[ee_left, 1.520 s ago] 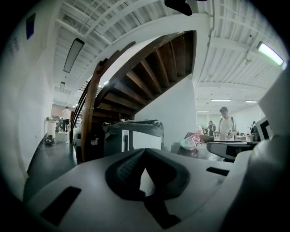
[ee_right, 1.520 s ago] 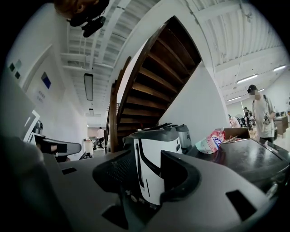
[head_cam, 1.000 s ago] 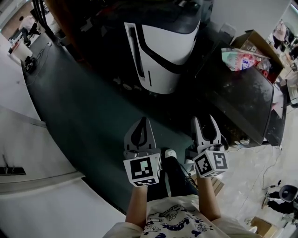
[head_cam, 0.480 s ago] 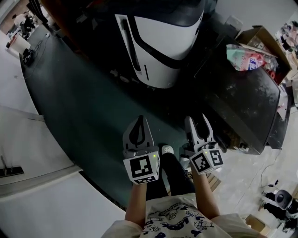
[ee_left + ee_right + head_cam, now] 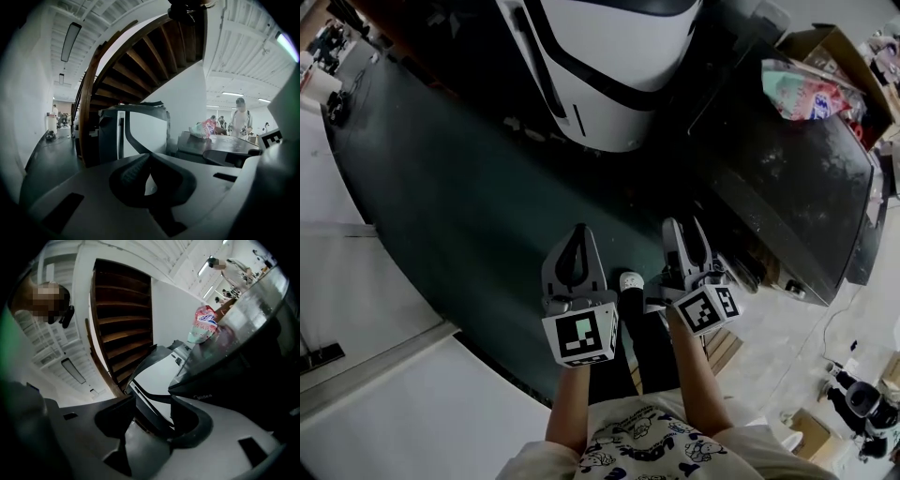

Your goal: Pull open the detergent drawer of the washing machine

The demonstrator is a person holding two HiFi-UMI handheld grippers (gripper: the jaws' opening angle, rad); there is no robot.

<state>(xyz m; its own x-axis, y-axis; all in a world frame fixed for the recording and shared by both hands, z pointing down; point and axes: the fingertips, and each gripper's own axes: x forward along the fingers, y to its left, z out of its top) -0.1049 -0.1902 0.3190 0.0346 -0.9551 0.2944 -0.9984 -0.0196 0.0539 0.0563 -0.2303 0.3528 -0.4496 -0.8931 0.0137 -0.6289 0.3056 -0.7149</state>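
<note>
The washing machine (image 5: 787,178) is the dark, glossy-topped box at the right of the head view, also seen in the left gripper view (image 5: 220,146) and close in the right gripper view (image 5: 243,362). Its front is in shadow and I cannot make out the detergent drawer. A pink and green detergent pouch (image 5: 802,94) lies on its top. My left gripper (image 5: 578,231) hangs over the dark floor, shut and holding nothing (image 5: 150,155). My right gripper (image 5: 682,230) is beside it, open and holding nothing (image 5: 152,401), near the machine's near corner but not touching it.
A white and black appliance (image 5: 600,66) stands ahead of both grippers on the dark green floor (image 5: 459,206). A wooden staircase (image 5: 136,61) rises behind it. A cardboard box (image 5: 839,52) sits at the far right. A white ledge (image 5: 384,375) lies left. People stand beyond (image 5: 240,119).
Both grippers have sunk lower and the right one has rolled. The appliance and the washing machine have slid up in the head view. Neither gripper's jaws have changed.
</note>
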